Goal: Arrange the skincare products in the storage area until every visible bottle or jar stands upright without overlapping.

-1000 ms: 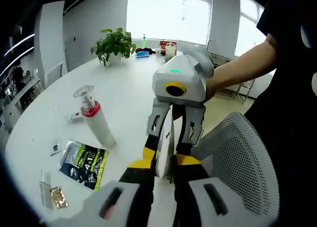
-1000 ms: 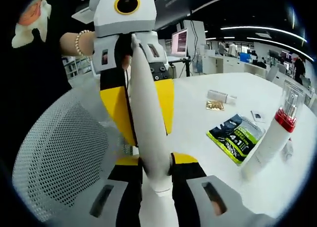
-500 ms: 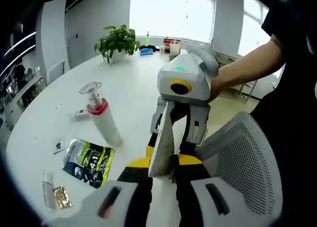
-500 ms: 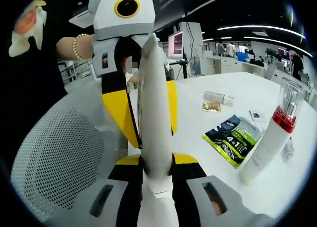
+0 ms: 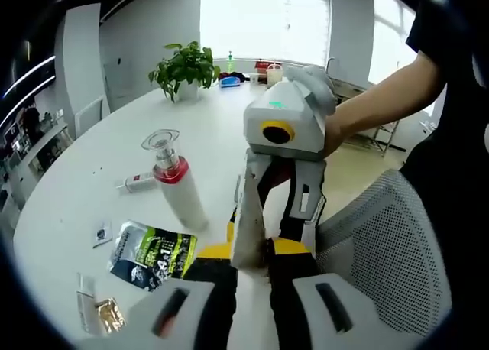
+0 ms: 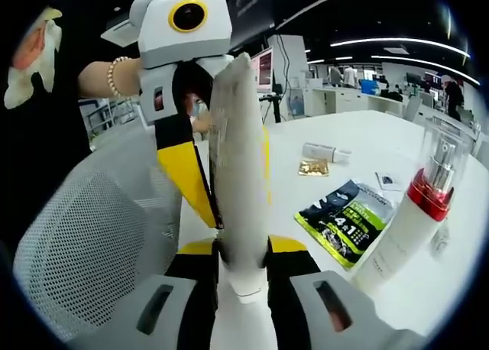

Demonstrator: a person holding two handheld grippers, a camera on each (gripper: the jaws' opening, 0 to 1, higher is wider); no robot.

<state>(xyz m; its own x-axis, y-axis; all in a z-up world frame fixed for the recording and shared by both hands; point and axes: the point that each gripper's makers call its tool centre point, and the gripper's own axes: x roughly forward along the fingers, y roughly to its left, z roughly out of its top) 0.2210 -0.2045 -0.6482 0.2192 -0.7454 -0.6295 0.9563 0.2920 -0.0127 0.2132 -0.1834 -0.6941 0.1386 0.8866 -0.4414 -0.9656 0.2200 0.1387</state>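
A white squeeze tube (image 5: 248,220) hangs in the air between both grippers, above the table's edge. My left gripper (image 5: 249,251) is shut on the tube's flat crimped end. My right gripper (image 6: 242,252) is shut on the cap end of the tube (image 6: 237,174). The right gripper (image 5: 273,201) comes in from the top, held by a hand. The left gripper (image 6: 225,201) faces me in the right gripper view. A white pump bottle (image 5: 182,191) with a red collar stands upright on the table; it is the same pump bottle (image 6: 405,228) seen at the right.
A green-black sachet (image 5: 151,254) lies flat by the bottle, the same sachet (image 6: 344,224). A small tube (image 5: 137,183) lies behind the bottle. A gold packet (image 6: 312,167) and a clear vial (image 6: 325,152) lie farther off. A mesh chair (image 5: 382,251) stands at the table's edge. A plant (image 5: 186,66) stands far back.
The tube has turned about its long axis between the jaws, so its wide flat end now faces the right gripper view. Both grippers stay shut on it. Both views have shifted slightly.
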